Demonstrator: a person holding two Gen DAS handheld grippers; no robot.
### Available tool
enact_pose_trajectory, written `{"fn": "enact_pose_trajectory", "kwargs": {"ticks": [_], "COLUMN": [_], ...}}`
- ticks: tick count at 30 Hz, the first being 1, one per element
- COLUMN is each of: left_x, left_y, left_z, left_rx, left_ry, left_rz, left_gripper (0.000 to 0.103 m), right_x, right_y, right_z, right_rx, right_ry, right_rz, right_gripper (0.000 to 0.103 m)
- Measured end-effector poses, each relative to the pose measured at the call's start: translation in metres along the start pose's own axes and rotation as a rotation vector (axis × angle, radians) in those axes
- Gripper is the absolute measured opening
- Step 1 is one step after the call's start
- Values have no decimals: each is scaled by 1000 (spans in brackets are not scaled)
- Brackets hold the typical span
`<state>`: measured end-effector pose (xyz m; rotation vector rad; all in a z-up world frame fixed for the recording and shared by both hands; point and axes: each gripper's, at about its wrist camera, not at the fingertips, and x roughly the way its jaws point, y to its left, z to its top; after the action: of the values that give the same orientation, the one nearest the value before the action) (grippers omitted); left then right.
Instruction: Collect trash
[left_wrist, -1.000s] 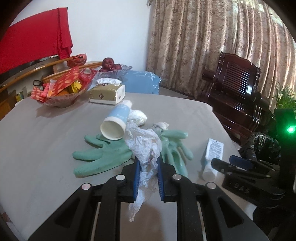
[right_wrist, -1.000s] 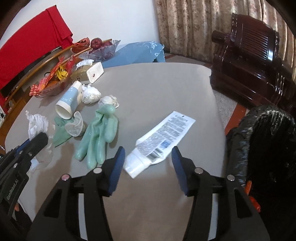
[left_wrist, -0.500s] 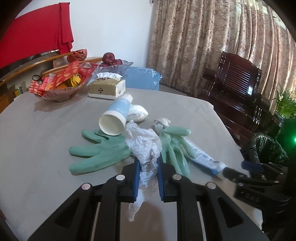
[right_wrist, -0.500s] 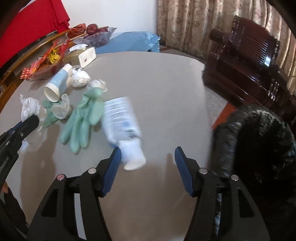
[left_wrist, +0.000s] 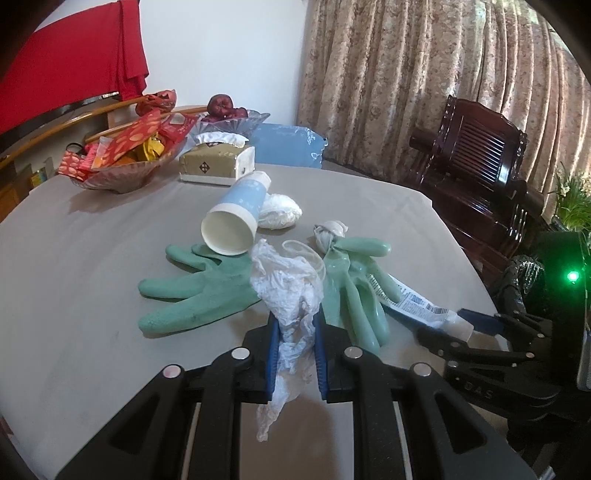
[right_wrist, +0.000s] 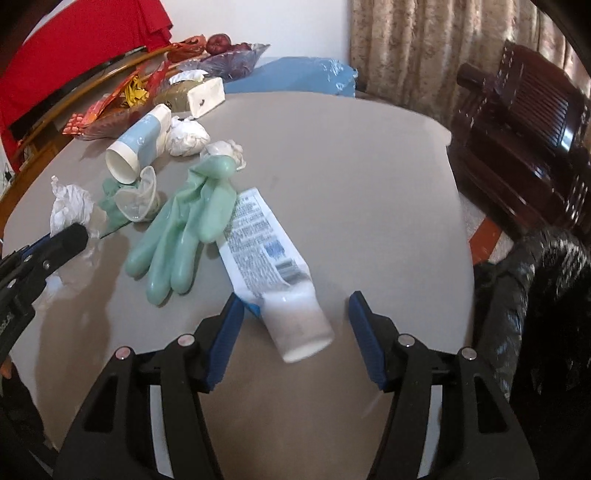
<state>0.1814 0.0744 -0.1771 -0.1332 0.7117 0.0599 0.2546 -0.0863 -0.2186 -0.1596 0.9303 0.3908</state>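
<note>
The grey counter (right_wrist: 351, 177) fills both views, with a dark wooden chair (left_wrist: 480, 155) beyond its right edge in front of patterned curtains (left_wrist: 406, 66) and a black trash bag (right_wrist: 546, 295) bunched at the near right. At the far left sit a bowl of red-wrapped snacks (left_wrist: 122, 155), a glass dish of dark red fruit (left_wrist: 229, 114) and a tissue box (left_wrist: 218, 162). Mid-counter, a rough green glove (left_wrist: 199, 284) lies flat with its fingers pointing left; a smoother green glove (right_wrist: 184, 236) lies just right of it, fingers toward the near edge. A blue-and-white paper cup (left_wrist: 236, 218) rests on its side, mouth toward the near left, touching the rough glove, with two white paper wads (left_wrist: 279, 210) (right_wrist: 225, 149) beside and behind it. A white printed tube (right_wrist: 269, 266) lies slanted, its flat end against the smooth glove and its cap end (blurred) near the counter's near edge. The left gripper (left_wrist: 295, 354) has its fingers drawn narrow and clamped on a crumpled white tissue (left_wrist: 288, 291), which bulges above the pads and trails below them. The right gripper (right_wrist: 295, 332) has its fingers spread wide on either side of the tube's cap end; the left pad is against or just beside the tube, the right pad apart from it.
</note>
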Motion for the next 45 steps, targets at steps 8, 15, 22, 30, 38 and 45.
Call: {"fn": "enact_pose_trajectory", "kwargs": {"ticks": [8,15,22,30,38,45], "left_x": [0,-11,-21,-35,-55,-69], "left_y": [-3,-10,-23,-41,-79,-134], "left_z": [-2,1,3,12,37,50], "left_rx": [11,27,48,66,99,149], "left_ry": [10,-13,-26,-57,-121,-166], "left_rz": [4,-2,-22,-55,-119,-225], "left_gripper": [17,17,17,17,17,17], "right_x": [-8,-33,-61,-110,-164,-208], "right_y": [-3,-8,-18,-24,-44,-84], "right_z": [0,-2,-5,0,3,-10], "right_rx": [25,84,138,127,113,148], "right_ry": [-29,-66,-112,-205,-307,-367], "right_rz": [43,69,91,81,33,-45], "right_gripper": [33,32,32,32,32,32]}}
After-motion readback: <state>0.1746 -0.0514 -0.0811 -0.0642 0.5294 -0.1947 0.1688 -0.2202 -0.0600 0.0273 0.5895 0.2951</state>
